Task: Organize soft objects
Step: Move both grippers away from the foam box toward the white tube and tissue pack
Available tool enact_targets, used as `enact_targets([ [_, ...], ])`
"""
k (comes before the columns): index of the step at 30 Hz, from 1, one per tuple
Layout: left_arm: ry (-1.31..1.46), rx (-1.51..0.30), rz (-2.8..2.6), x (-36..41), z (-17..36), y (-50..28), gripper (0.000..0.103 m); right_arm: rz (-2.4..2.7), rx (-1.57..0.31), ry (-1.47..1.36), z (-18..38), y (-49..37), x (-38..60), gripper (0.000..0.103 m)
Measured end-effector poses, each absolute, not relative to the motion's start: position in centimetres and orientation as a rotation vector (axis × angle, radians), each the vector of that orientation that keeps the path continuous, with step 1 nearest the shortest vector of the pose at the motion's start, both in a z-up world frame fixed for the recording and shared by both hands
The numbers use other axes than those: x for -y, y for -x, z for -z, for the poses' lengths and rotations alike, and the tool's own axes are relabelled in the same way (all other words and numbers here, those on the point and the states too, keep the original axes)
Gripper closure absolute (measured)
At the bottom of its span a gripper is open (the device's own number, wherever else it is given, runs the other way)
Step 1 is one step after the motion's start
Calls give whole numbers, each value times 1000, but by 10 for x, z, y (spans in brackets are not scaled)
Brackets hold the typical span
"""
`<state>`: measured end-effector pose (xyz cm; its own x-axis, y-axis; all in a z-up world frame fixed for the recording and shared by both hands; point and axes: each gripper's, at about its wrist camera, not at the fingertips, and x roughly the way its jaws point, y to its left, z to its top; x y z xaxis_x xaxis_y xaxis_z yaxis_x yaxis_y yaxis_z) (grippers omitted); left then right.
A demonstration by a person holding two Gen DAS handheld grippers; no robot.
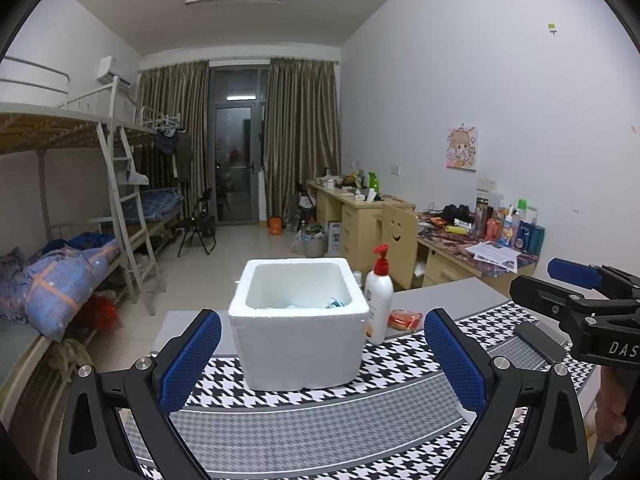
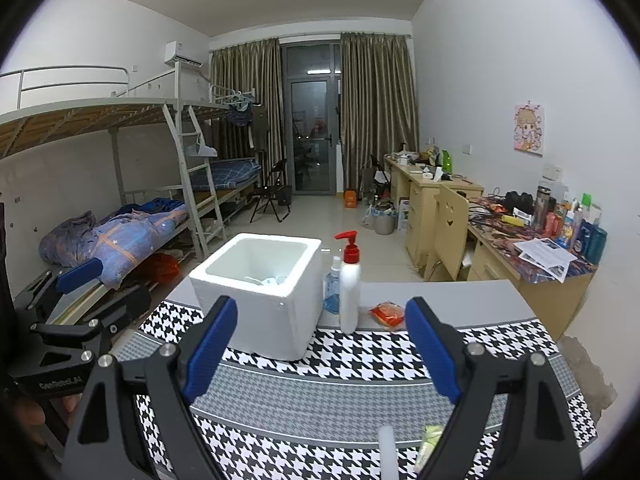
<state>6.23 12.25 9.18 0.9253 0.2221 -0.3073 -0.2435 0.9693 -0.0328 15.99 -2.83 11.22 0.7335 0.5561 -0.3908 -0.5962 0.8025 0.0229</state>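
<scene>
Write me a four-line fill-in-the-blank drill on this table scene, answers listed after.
1. The pump bottle has a ____ pump top.
2. The foam box stands to the ____ of the pump bottle in both views.
3. The houndstooth mat is black and ____.
4. Both the left tool and the right tool have their jaws ____.

Answers: red; left; white; open

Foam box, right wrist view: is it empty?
No. The foam box already holds a few light, bluish-white items, visible at its bottom just over the near rim.
</scene>
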Motion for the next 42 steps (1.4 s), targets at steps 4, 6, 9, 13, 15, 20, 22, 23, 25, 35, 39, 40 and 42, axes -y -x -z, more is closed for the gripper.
enact_targets([
  [4,72,-304,-226,-113,-88,-61,1,-621,-392,104,-110,-157,36,14],
  [6,78,-307,-213,-110,-86,-61,1,-613,-387,106,-109,-156,39,14],
  [9,77,-310,-199,-105,-83,-61,1,-603,-385,101,-107,-154,46,14],
  [13,86,-308,-174,-99,-81,-61,1,-589,-391,82,-101,-153,55,13],
  [15,88,-308,-166,-96,-80,-61,1,-579,-396,82,-99,-153,59,13],
  [20,109,-305,-147,-87,-74,-60,1,-551,-396,82,-94,-152,68,13],
  [22,103,-304,-141,-82,-73,-60,1,-544,-392,85,-92,-151,70,13],
  [23,96,-302,-140,-79,-73,-60,1,-541,-390,86,-91,-150,71,13],
  [25,92,-290,-140,-75,-72,-58,1,-532,-386,86,-89,-149,74,13],
  [35,102,-309,-94,-61,-63,-65,1,-506,-380,83,-80,-143,88,13],
  [39,111,-315,-83,-56,-58,-68,1,-490,-383,76,-77,-142,94,13],
  [40,110,-319,-78,-53,-56,-70,1,-487,-386,71,-76,-143,96,13],
  [42,104,-322,-72,-50,-53,-71,1,-482,-389,65,-74,-144,101,13],
])
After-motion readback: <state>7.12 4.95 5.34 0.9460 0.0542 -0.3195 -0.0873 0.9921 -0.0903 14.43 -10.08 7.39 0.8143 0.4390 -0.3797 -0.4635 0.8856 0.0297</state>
